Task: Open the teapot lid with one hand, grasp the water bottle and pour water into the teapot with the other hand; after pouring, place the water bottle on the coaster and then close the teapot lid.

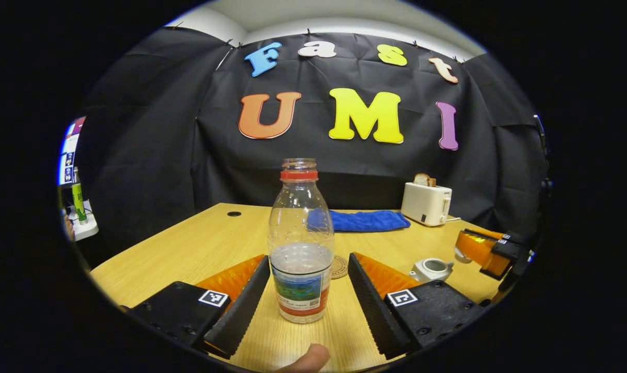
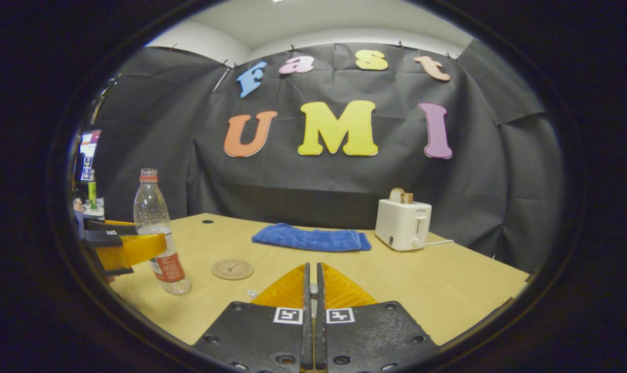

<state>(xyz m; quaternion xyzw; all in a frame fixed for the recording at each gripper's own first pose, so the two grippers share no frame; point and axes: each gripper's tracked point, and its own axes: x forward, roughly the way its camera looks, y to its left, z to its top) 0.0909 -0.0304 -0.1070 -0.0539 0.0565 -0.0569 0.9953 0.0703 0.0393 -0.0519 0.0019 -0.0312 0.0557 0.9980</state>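
Left gripper view puts the water bottle [image 1: 300, 243] upright on the table [image 1: 189, 254], standing between your left gripper [image 1: 308, 295] fingers, which are spread wide with a clear gap on each side; neither pad touches it yet. The bottle has no cap, is clear plastic and roughly a third full, so I judge it light but thin-walled: squeeze too hard and it may buckle and push water out of the open neck. The smooth plastic could also slip. Your best hold is probably the labelled lower body, where the water sits and the wall looks straightest, rather than the tapering shoulder. Keep it vertical as you lift.

Beyond the bottle, the coaster [image 1: 338, 267] lies flat just behind it, and the teapot [image 1: 430, 269] sits to the right with its top uncovered. Your right gripper [image 1: 482, 248] hangs just above and beside the teapot; something pale shows at its tip, likely the lid, though I cannot be sure.

Right gripper view shows that gripper's own fingers [image 2: 305, 290] pressed together with only a thin slit between them; whether they pinch the lid is hidden, and the teapot lies somewhere below them. The bottle [image 2: 155, 233] stands at far left with the left gripper's finger [image 2: 132, 251] crossing in front of it.
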